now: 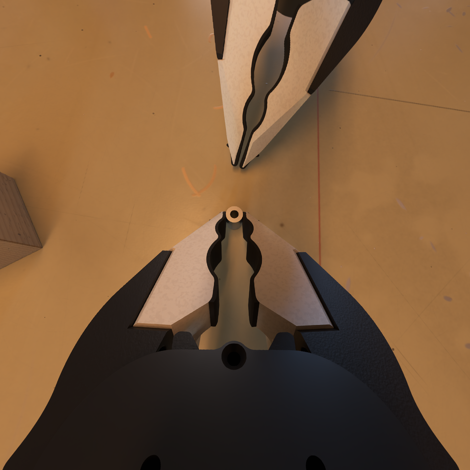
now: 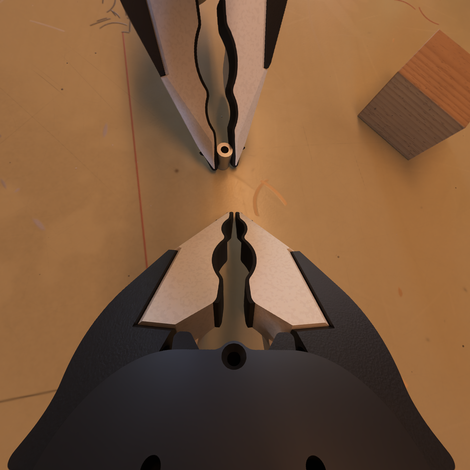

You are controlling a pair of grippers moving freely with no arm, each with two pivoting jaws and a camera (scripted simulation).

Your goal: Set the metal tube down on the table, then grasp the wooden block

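Note:
My left gripper (image 1: pixel 234 216) is shut on a short metal tube (image 1: pixel 234 214), held upright between its fingertips just above the tan table; I look down its open end. The same tube (image 2: pixel 224 155) and left gripper (image 2: pixel 224 165) show at the top of the right wrist view. My right gripper (image 2: pixel 234 214) is shut and empty, its tips pointing at the table a short way from the tube; it also shows in the left wrist view (image 1: pixel 238 164). The wooden block (image 2: pixel 427 99) stands on the table to the upper right, and at the left edge of the left wrist view (image 1: pixel 12 223).
The tan table top (image 1: pixel 101 101) carries scratches, orange marks and a thin red line (image 1: pixel 318 178), also in the right wrist view (image 2: pixel 134 152). The two grippers face each other, tips close together.

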